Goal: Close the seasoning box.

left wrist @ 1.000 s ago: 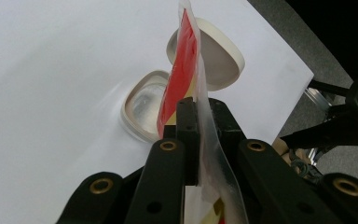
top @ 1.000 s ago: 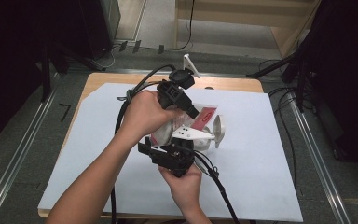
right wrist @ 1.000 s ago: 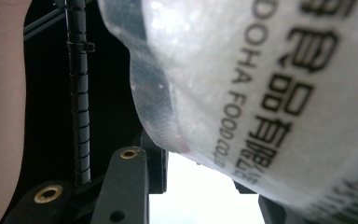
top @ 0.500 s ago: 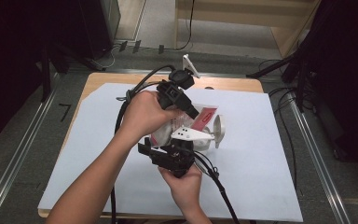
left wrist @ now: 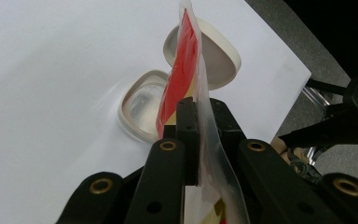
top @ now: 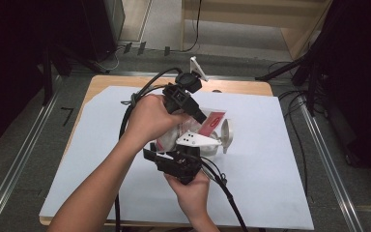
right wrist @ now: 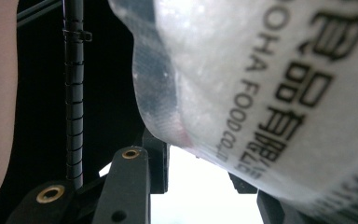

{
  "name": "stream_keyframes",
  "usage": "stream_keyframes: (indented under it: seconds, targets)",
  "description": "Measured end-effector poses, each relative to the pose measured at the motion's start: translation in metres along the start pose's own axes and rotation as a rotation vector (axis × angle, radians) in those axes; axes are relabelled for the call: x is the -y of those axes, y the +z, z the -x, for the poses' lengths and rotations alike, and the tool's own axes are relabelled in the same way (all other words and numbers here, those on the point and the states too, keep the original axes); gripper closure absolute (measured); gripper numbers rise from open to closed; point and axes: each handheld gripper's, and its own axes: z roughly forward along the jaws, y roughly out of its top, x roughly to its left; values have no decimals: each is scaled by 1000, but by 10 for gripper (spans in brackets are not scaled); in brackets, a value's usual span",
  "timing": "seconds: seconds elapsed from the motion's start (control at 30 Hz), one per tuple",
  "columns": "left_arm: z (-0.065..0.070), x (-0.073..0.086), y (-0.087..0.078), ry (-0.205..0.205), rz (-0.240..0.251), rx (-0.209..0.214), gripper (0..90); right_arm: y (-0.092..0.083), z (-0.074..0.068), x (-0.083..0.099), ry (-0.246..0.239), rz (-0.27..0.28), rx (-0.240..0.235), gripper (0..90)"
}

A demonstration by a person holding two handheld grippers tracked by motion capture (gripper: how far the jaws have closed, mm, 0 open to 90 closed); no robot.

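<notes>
Both tongs on one plastic pouch

My left tongs [left wrist: 193, 135] pinch the pouch [left wrist: 186, 70] edge above an open white container [left wrist: 142, 105] on the counter [top: 270, 159]; my right tongs [right wrist: 196, 182] stand part-spread around its printed end, grip unclear.

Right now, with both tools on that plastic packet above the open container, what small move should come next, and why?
Probably ease the packet toward the open container: the left tool pinches its edge, the right tool holds its other end, and the lid is already off.

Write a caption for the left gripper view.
Left gripper shut on clear plastic packet with red label above open white hinged-lid container.
</notes>
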Motion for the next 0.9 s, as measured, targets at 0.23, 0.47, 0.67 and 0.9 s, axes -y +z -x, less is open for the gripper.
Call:
stream_keyframes:
  seconds: [0.23, 0.47, 0.67, 0.9]
  targets:
    - [-1, -1, 1, -6, 2, 2, 851, 0, 1, 0, -2, 2, 2, 732]
    - [0, -1, 1, -7, 8, 0, 853, -1, 1, 0, -19, 1, 16, 728]
    - [2, -2, 1, -1, 18, -3, 852, -1, 1, -1, 4, 13, 12, 681]
    - [2, -3, 0, -2, 23, -11, 853, -3, 2, -3, 43, 26, -9, 639]
